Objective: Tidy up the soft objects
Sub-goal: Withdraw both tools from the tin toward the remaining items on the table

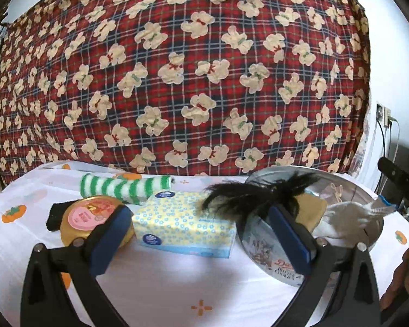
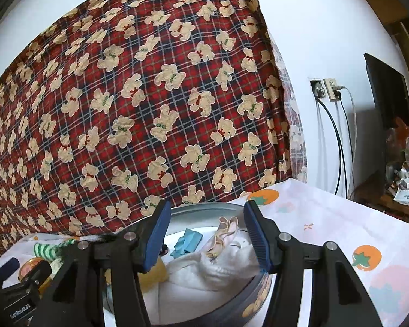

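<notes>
Cloth fills most of the round cookie tin (image 2: 259,299), which looks to be the collecting place for the soft things: a white folded cloth (image 2: 204,269) lies on top, with a pale pink scrap (image 2: 226,229) and a small blue piece (image 2: 188,242) further back, and something yellow and spongy (image 2: 155,272) against the near wall. A black fluffy tuft (image 1: 248,199) hangs over the tin's left rim, half in and half out, so it probably needs tucking down.

The right gripper (image 2: 207,234) hovers over the tin with its jaws moderately wide and nothing between the pads, a pose suited to pressing or rearranging the contents rather than carrying. The left gripper (image 1: 204,234) points at the things not yet sorted, jaws wide and empty.

Just left of the tin on the desk (image 1: 163,286) sits a tissue pack (image 1: 182,223); behind it lies a green-and-white striped towel roll (image 1: 122,188), soft and likely next for the tin. A gold-lidded jar (image 1: 87,218) and a dark cloth piece (image 1: 54,215) stand further left, the jar being hard and so perhaps staying out. A plaid bear-print blanket (image 1: 177,68) hangs as backdrop.
</notes>
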The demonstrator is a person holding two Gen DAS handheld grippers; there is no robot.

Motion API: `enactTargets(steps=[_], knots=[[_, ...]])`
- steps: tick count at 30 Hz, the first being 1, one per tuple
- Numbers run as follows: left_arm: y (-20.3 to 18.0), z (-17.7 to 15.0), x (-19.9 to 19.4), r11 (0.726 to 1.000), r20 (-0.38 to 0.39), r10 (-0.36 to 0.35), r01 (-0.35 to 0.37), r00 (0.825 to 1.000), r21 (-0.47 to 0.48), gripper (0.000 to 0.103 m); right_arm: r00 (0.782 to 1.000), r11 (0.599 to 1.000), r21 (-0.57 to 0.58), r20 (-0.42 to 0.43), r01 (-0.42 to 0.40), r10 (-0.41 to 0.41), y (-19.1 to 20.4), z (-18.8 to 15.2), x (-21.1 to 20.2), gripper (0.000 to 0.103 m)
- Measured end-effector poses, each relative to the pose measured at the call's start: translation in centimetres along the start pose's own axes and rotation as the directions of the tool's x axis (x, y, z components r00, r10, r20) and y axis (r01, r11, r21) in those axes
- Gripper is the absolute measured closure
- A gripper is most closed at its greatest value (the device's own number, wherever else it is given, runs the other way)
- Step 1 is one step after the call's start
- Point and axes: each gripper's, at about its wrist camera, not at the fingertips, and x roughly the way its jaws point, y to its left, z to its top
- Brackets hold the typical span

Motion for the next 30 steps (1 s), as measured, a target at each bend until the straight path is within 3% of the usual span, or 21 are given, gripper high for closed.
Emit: enactTargets(steps=[30], knots=[[3.0, -0.8, -2.5, 1.0, -0.002, -0.001, 0.001, 1.0, 0.003, 0.0, 0.999, 0.992, -0.117, 0.009, -0.047, 0.049, 4.6, -1.7, -2.9, 0.045]])
